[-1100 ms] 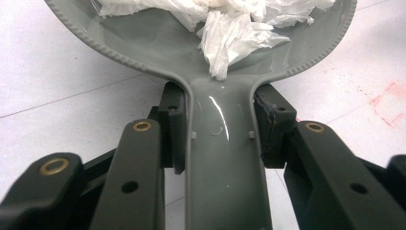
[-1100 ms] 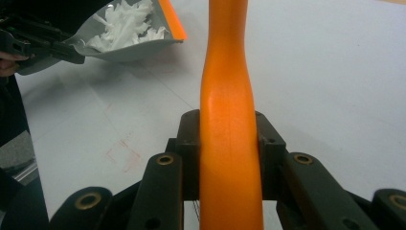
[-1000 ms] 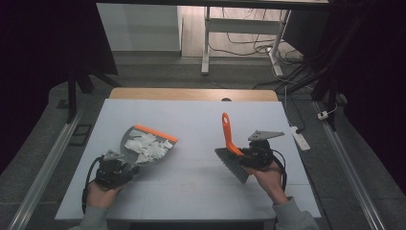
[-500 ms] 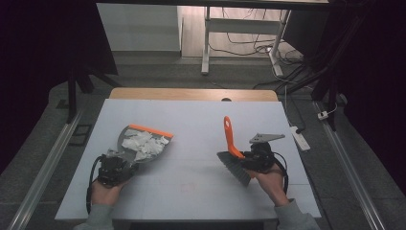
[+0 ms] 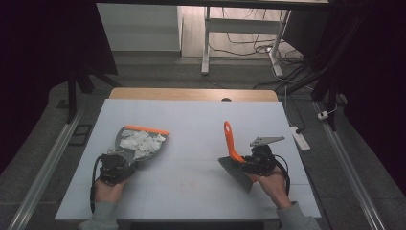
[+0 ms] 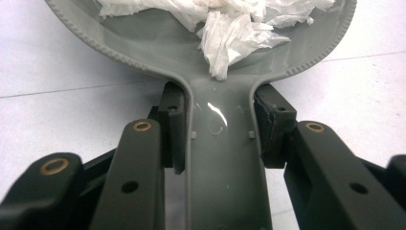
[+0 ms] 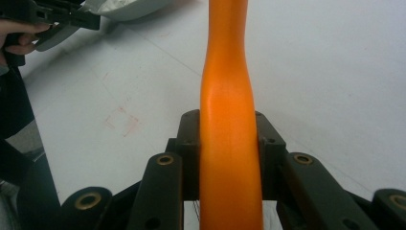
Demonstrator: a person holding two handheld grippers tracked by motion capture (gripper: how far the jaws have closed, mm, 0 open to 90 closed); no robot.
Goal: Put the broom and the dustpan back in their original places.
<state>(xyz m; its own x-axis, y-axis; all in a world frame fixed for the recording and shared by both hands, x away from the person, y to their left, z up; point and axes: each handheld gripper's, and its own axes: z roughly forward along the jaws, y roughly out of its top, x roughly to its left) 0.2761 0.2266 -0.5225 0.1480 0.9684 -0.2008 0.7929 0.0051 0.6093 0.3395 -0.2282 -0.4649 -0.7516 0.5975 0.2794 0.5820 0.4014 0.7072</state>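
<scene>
You have a pale grey table [image 5: 191,120] in front of you, with a bare wooden strip [image 5: 191,94] along its far edge. A faint reddish smudge [image 7: 123,120] marks the top near the middle; little else lies directly on it.

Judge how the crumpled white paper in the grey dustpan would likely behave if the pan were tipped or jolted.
The crumpled paper looks thin and torn, so probably very light and floppy. It lies loose in the shallow dustpan, so a tilt toward the orange lip would likely spill it. Being crumpled, it may snag together rather than roll.
</scene>
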